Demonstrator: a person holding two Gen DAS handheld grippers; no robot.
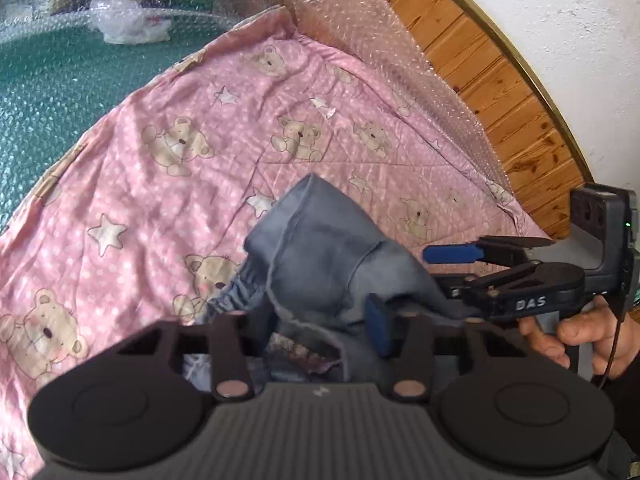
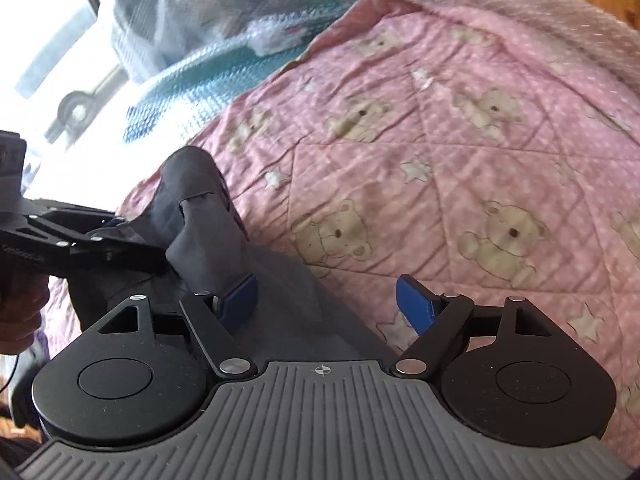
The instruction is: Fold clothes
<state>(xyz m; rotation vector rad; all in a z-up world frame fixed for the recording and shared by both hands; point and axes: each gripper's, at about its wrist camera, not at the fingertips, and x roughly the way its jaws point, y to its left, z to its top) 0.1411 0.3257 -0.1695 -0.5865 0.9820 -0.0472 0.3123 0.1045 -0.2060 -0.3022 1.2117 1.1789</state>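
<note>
A small blue-grey garment [image 1: 320, 256] with a gathered elastic hem is bunched up over a pink teddy-bear quilt [image 1: 168, 152]. My left gripper [image 1: 316, 332] has the cloth heaped between its fingers; only its right blue pad [image 1: 378, 324] shows, so its grip is unclear. In the right wrist view the same garment [image 2: 208, 224] looks dark grey and the left gripper [image 2: 120, 248] meets it from the left. My right gripper [image 2: 326, 300] is open, its blue pads wide apart, its left pad [image 2: 240, 298] resting on the cloth. It also shows in the left wrist view [image 1: 452, 264].
Bubble wrap [image 1: 380, 52] covers a green surface [image 1: 60, 92] at the far left and drapes along a wooden headboard [image 1: 512, 112] on the right. A crumpled plastic bag [image 1: 128, 20] lies far back. A window [image 2: 48, 48] is at the left.
</note>
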